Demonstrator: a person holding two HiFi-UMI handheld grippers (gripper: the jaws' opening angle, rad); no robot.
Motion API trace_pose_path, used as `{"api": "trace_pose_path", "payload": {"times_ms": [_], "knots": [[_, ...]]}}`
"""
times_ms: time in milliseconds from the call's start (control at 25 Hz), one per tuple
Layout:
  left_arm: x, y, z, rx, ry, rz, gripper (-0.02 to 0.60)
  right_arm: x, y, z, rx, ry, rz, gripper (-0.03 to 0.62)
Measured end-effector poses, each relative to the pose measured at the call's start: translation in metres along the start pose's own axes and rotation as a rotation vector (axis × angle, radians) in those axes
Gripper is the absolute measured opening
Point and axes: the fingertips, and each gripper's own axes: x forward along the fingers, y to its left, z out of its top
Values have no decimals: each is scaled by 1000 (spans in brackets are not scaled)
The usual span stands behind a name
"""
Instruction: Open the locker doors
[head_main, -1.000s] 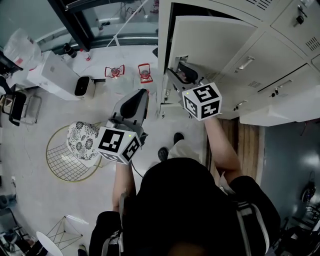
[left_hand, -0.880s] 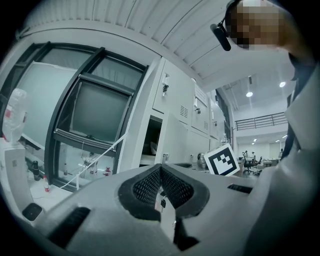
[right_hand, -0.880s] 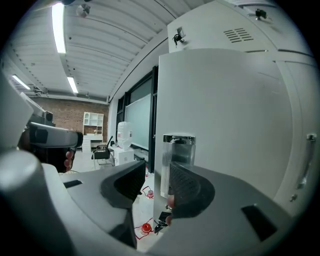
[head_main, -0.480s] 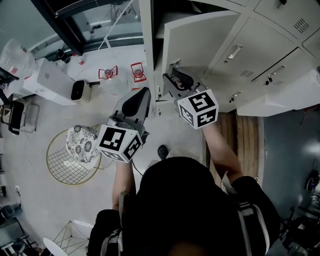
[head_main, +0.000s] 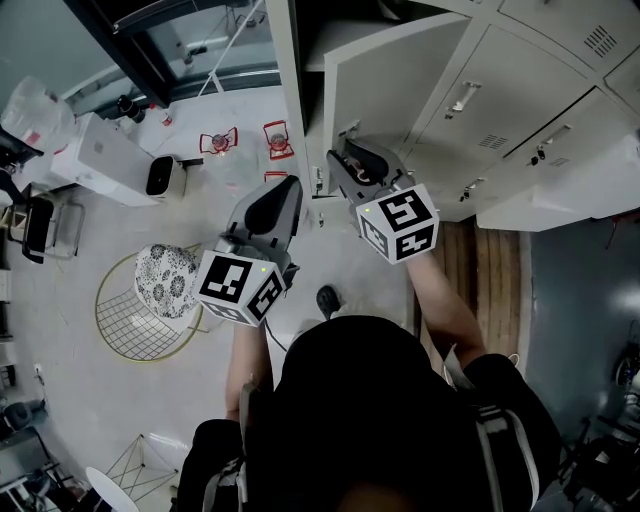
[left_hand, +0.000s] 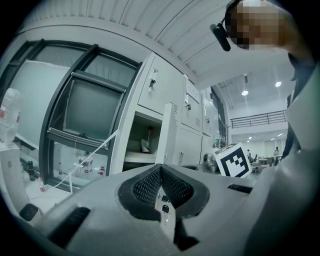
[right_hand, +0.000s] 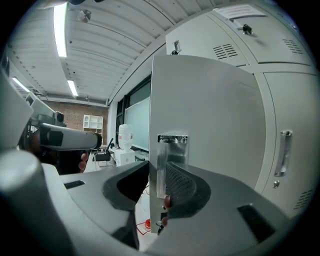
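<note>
Seen from above, a wire chair (head_main: 118, 330) with a patterned cushion stands on the pale floor (head_main: 70, 400) at the left of the frame. Right of it, near the middle, the left gripper (head_main: 288, 186) hangs over the floor with its claw narrowed to nothing, empty. Just right again, the right gripper (head_main: 345, 160) meets the free edge of the open locker door (head_main: 390, 80), which juts toward the person at upper centre. Its jaws have just been closing and now pinch that edge at the metal latch plate (right_hand: 172, 150). Closed lockers (head_main: 510, 90) fill the upper right.
</note>
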Motion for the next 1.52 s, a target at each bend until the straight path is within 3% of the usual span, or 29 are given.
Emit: {"api": "trace_pose_path", "payload": {"times_ms": [280, 680, 1120, 1520], "knots": [[-2, -23, -5, 2, 10, 13, 15, -22, -2, -6, 28, -6, 43, 112], [-9, -59, -1, 6, 15, -3, 15, -61, -1, -12, 56, 2, 39, 114], [10, -109, -10, 15, 31, -78, 15, -122, -20, -22, 88, -22, -18, 110], [20, -148, -21, 19, 37, -100, 15, -171, -47, -32, 103, -43, -91, 74]]}}
